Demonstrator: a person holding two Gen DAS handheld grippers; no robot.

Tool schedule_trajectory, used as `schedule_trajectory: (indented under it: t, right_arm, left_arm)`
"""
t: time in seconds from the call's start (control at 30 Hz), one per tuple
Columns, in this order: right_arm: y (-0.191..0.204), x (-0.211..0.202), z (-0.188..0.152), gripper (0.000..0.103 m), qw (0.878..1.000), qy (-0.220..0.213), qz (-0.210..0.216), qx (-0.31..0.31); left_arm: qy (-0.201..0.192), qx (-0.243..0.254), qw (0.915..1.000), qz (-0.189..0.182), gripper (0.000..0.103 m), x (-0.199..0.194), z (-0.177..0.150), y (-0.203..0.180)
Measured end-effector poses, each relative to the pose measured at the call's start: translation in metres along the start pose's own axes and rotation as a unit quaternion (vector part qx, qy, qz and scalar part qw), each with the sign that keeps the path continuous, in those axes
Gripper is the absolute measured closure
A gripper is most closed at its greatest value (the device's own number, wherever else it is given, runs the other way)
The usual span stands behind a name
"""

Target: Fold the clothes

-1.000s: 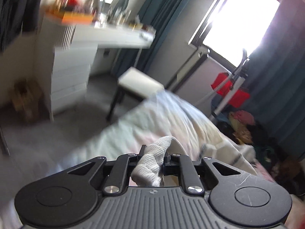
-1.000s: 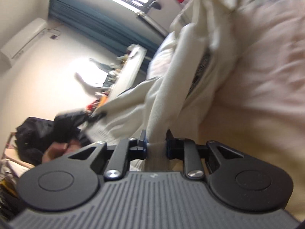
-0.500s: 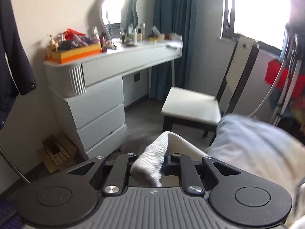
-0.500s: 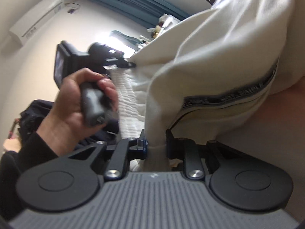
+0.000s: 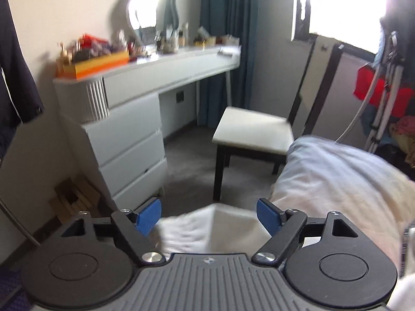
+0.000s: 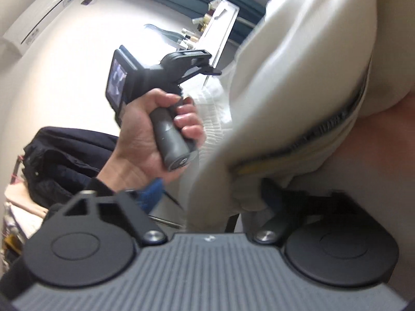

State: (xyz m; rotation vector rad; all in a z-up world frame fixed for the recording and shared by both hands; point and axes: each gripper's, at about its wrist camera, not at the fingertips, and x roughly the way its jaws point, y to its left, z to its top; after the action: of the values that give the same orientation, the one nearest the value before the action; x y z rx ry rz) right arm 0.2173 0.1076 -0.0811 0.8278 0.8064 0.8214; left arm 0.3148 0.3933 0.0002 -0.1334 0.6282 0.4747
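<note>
Two grippers, both now released: left gripper (image 5: pixel 208 219) jaws wide apart, right gripper (image 6: pixel 207 194) likewise, where each pinched the cream ribbed-cuff cotton garment (image 6: pixel 298 83) half a second ago; garment drapes loose between them, drop stage likely

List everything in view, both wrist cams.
garment: 1, cream with dark stripe, hanging at right gripper
cuff: 1, white ribbed, between left fingers
dresser: 1, white, left wall
chair: 1, white seat, dark legs, by dresser
bed: 1, pale cover, right
curtain: 1, teal, by window
air conditioner: 1, white, on wall
left gripper: open
right gripper: open
hand: 1, gripping left handle
</note>
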Motion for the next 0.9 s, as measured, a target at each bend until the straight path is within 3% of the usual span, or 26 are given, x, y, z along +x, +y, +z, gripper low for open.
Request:
schedule_trajectory:
  t: [0.2, 0.33, 0.5, 0.67, 0.8, 0.9]
  right_arm:
    - [0.051, -0.073, 0.002, 0.013, 0.995, -0.046, -0.035, -0.08]
    - [0.076, -0.144, 0.008, 0.013, 0.983, -0.1, -0.071, -0.138]
    - [0.09, -0.228, 0.01, 0.013, 0.957, -0.163, -0.129, -0.202]
    - [0.089, -0.293, 0.008, 0.013, 0.928, -0.205, -0.177, -0.255]
    - [0.074, -0.338, 0.007, 0.013, 0.903, -0.24, -0.22, -0.281]
    - [0.061, -0.359, 0.011, 0.013, 0.892, -0.256, -0.236, -0.288]
  left_arm:
    - [-0.053, 0.01, 0.9977, -0.041, 0.012, -0.109, -0.006, -0.014]
    - [-0.079, 0.02, 0.9948, -0.061, 0.012, -0.179, -0.029, -0.031]
    - [-0.089, 0.016, 0.9911, -0.098, 0.012, -0.249, -0.07, -0.049]
    - [-0.125, 0.056, 0.9846, -0.109, 0.013, -0.312, -0.122, -0.074]
    - [-0.159, 0.061, 0.9777, -0.123, 0.013, -0.337, -0.155, -0.087]
    - [-0.185, 0.064, 0.9716, -0.134, 0.013, -0.355, -0.18, -0.097]
